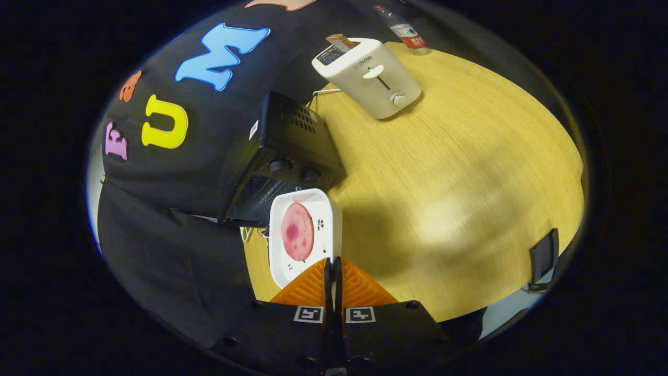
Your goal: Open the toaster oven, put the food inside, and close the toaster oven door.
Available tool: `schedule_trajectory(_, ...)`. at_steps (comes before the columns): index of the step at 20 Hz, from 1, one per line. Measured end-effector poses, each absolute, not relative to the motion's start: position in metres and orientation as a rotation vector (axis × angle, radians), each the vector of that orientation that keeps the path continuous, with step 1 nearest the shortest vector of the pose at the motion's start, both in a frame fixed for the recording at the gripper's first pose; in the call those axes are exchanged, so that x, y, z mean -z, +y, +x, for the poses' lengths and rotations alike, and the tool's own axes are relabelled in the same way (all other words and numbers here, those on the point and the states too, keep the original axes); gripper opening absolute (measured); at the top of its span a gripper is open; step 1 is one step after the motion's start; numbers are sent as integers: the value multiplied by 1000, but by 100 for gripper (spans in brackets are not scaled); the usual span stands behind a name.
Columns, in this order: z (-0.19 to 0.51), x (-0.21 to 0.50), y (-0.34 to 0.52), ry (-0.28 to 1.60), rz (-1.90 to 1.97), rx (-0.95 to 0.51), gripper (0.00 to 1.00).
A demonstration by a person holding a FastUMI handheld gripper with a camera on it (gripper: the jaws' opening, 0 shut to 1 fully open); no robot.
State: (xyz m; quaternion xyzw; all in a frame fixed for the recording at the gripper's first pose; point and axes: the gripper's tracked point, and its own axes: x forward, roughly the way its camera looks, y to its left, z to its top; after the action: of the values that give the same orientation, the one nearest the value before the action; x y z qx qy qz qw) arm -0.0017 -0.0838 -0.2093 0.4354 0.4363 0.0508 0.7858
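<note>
My gripper (pixel 332 267) is shut on the near rim of a white square plate (pixel 327 219). A round pink slice of meat (pixel 297 231) lies on the plate, which sticks out ahead of the fingers. Just beyond the plate sits the black toaster oven (pixel 292 141) on the wooden table (pixel 443 172), with two knobs (pixel 280 167) facing me. The dark front panel (pixel 255 203) beside the knobs is partly hidden behind the plate, and I cannot tell how the door stands.
A white pop-up toaster (pixel 373 78) with a slice of bread (pixel 340 42) in its slot stands further back on the table. A plastic water bottle (pixel 404 30) stands behind it. A black clamp (pixel 543 258) sits on the table's edge.
</note>
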Motion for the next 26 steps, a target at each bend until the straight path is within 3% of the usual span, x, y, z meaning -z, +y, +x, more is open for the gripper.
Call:
schedule_trajectory(13, 61, 224, 25, 821, 1088, -44, 2)
schedule_trajectory(26, 154, 250, 62, 640, 1305, 103, 2)
